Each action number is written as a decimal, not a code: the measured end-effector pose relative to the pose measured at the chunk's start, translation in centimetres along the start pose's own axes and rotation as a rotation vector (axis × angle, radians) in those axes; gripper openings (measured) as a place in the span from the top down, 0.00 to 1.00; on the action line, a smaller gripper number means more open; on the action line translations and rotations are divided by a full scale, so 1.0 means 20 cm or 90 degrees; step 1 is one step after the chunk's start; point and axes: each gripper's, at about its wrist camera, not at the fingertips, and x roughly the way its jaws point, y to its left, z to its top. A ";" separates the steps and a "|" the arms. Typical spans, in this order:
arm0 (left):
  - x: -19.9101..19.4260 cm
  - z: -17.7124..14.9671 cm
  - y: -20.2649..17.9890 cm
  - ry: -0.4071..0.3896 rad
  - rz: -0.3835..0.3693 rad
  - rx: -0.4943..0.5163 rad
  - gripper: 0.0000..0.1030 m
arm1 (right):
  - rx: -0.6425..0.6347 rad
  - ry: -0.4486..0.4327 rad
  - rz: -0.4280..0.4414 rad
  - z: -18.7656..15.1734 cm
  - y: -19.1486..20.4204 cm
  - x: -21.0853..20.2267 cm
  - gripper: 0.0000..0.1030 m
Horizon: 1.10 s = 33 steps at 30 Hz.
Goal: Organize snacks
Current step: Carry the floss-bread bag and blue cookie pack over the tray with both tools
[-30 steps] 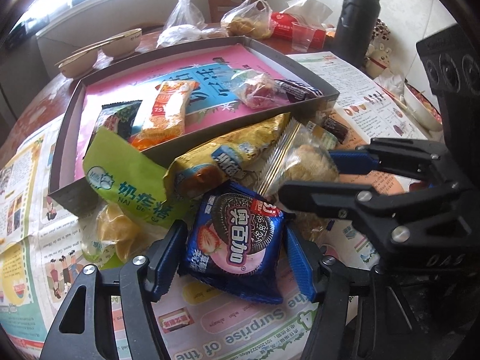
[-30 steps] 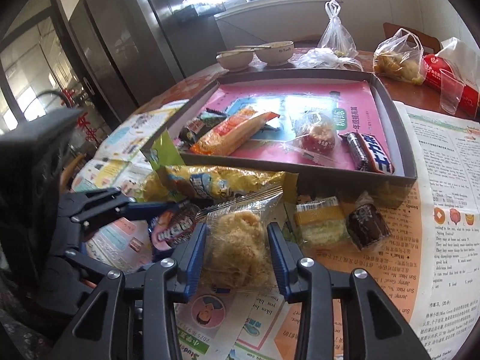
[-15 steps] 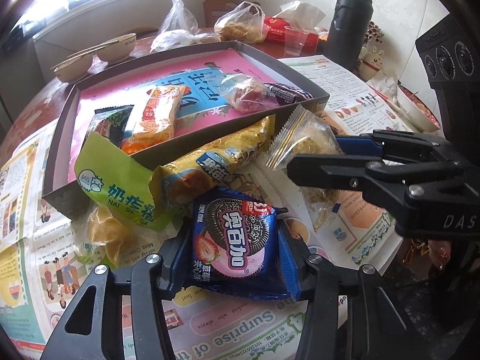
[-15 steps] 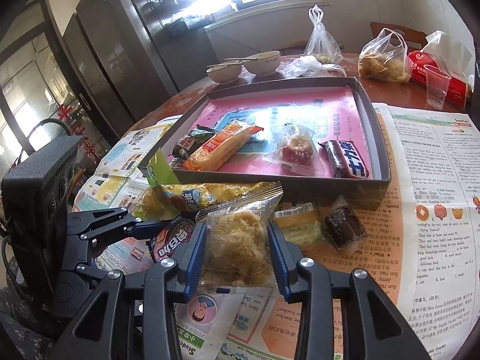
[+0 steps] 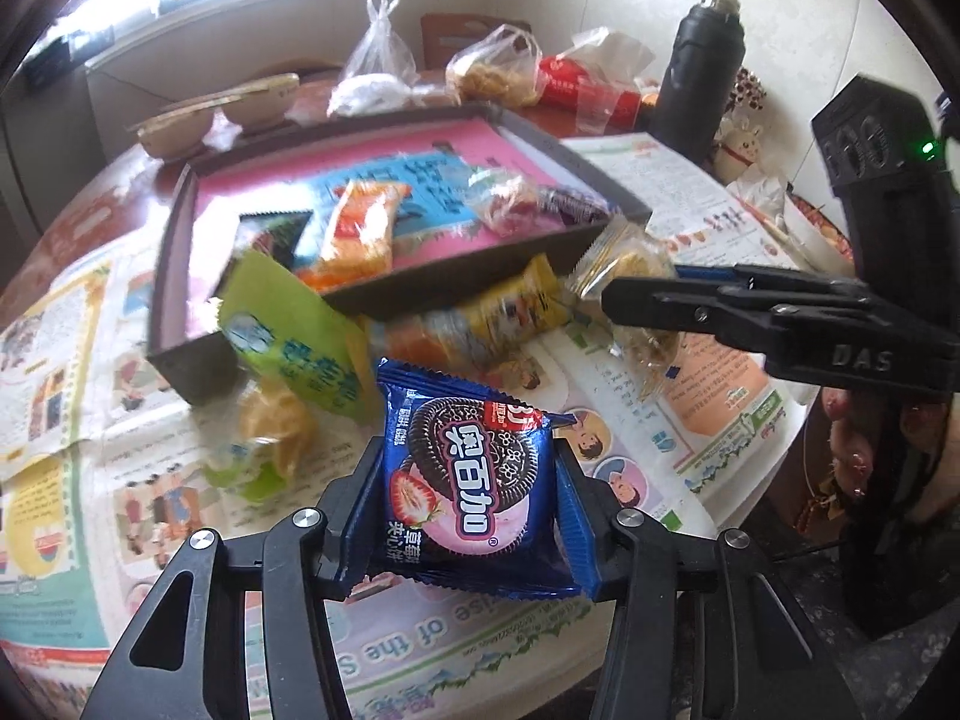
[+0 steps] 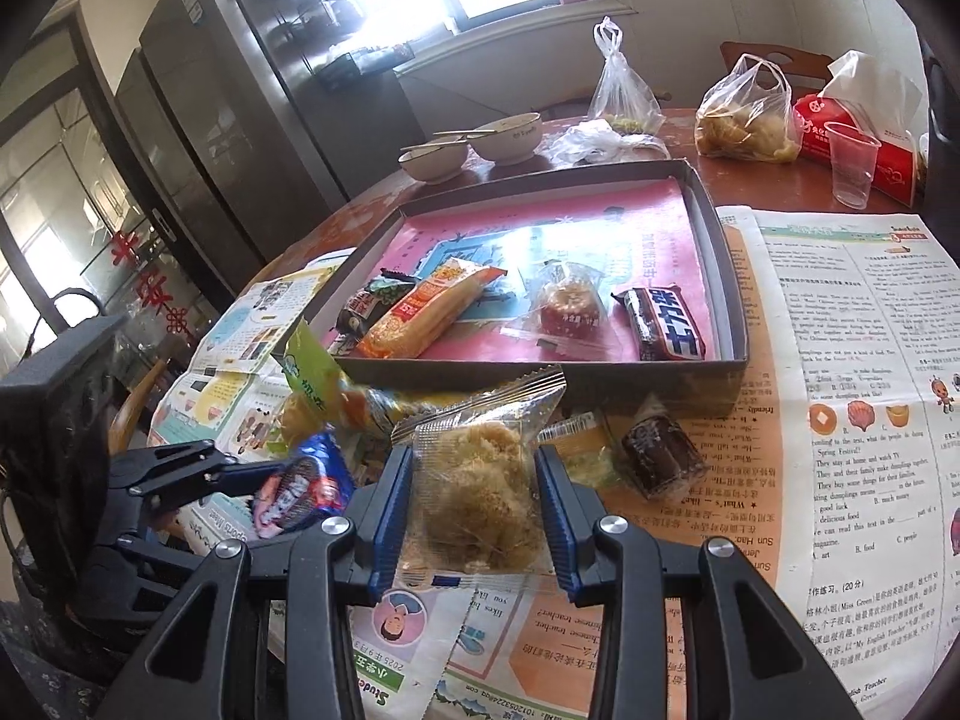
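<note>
Item: blue cookie packet (image 5: 474, 480), clamped between the jaws of the left gripper (image 5: 468, 516), which have just been closing on it; lifted clear of the newspaper (image 5: 630, 480).
Item: clear-wrapped floss cake (image 6: 477, 492), pinched by the narrowly set jaws of the right gripper (image 6: 474, 510), held above the paper, at 3 o'clock of the cookie packet in the left wrist view.
Destination: shallow box (image 6: 729, 324), at 12 o'clock of both grippers. Already in it: orange packet (image 6: 426, 312), dark packet (image 6: 366, 306), red sweet in clear wrap (image 6: 567, 306), chocolate bar (image 6: 663, 324).
Outstanding on the tabletop, along the box's near wall: green packet (image 5: 288, 330), yellow packet (image 5: 480, 318), small pale sweet (image 5: 270, 438), yellow cake (image 6: 585, 441), brown cake (image 6: 660, 450).
Status, by judgement: roughly under half stowed; two in transit, five loose.
</note>
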 end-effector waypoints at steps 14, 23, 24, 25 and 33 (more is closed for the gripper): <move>-0.13 0.03 0.09 -0.043 0.021 -0.042 0.48 | -0.002 -0.019 0.001 0.02 0.03 -0.05 0.60; -0.17 0.07 0.13 -0.065 0.031 -0.059 0.48 | -0.005 -0.042 -0.016 0.05 0.03 -0.08 0.60; -0.17 0.08 0.13 -0.067 0.031 -0.059 0.48 | -0.007 -0.044 -0.018 0.05 0.03 -0.09 0.60; -0.17 0.08 0.13 -0.069 0.031 -0.061 0.48 | -0.010 -0.046 -0.019 0.06 0.04 -0.09 0.60; -0.19 0.18 0.12 -0.091 0.032 -0.060 0.48 | -0.009 -0.060 -0.022 0.12 0.05 -0.10 0.60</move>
